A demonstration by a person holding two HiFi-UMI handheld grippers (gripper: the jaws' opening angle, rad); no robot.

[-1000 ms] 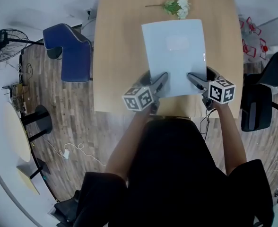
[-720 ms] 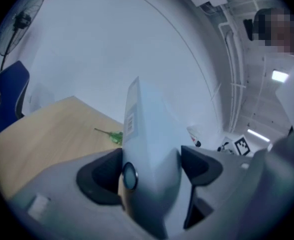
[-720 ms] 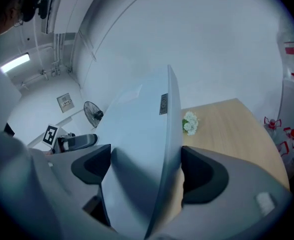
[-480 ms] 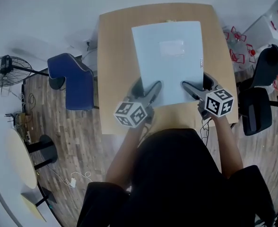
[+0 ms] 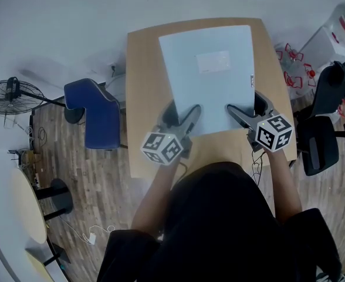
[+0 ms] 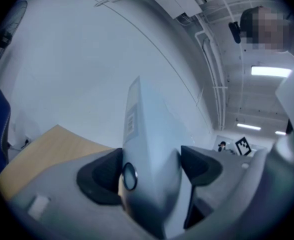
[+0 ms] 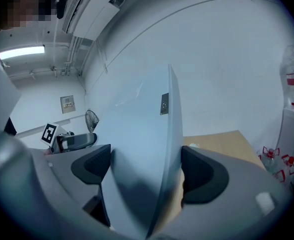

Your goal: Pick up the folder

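The left hand-held gripper (image 5: 184, 115) and the right hand-held gripper (image 5: 247, 109) each pinch the near edge of the pale blue folder (image 5: 210, 69), which is held tilted above the table (image 5: 142, 98). The folder looks light, thin and smooth, so it will likely flex and slip. A hold at two points along the near edge suits it. It hides the far table surface. Its label is unreadable and its contents unseen.
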